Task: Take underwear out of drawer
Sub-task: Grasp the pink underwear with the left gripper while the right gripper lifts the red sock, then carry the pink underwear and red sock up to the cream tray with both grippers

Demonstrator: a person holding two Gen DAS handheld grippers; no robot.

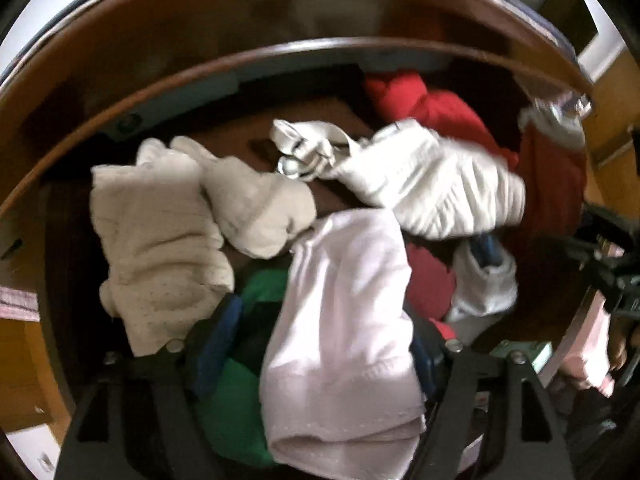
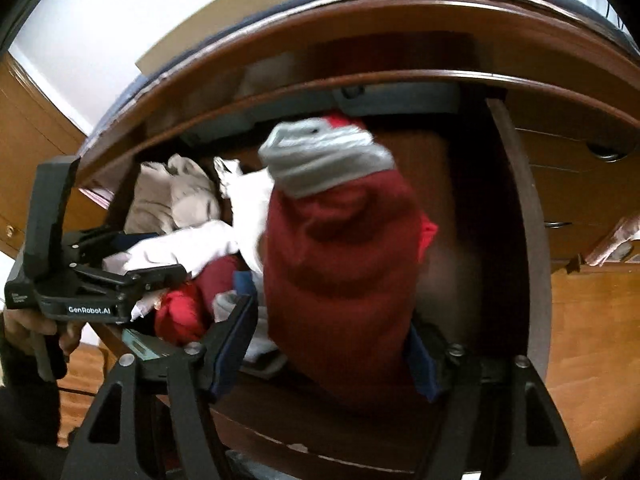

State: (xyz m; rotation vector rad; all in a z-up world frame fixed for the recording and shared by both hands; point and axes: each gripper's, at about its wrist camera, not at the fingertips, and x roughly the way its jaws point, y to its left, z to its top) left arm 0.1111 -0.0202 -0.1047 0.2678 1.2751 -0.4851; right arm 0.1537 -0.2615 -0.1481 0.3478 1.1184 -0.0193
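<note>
Dark brown wooden dresser with orange-brown cabinets and white wall behind; its open glossy wooden drawer [image 1: 280, 56] is heaped with loose crumpled clothes. Left gripper [image 1: 332, 344] has its jaws part-closed around a pale pink soft cotton garment [image 1: 344, 320], which hangs bunched between the blue pads, likely the underwear being lifted clear of the pile. Right gripper [image 2: 332, 364] is clamped on a dark red ribbed knit piece with grey waistband [image 2: 340, 264], raised above the drawer front, so already partly out. Still in the drawer: cream dotted textured cloth [image 1: 160, 248], white pleated fabric [image 1: 440, 188], green cloth [image 1: 232, 400].
</note>
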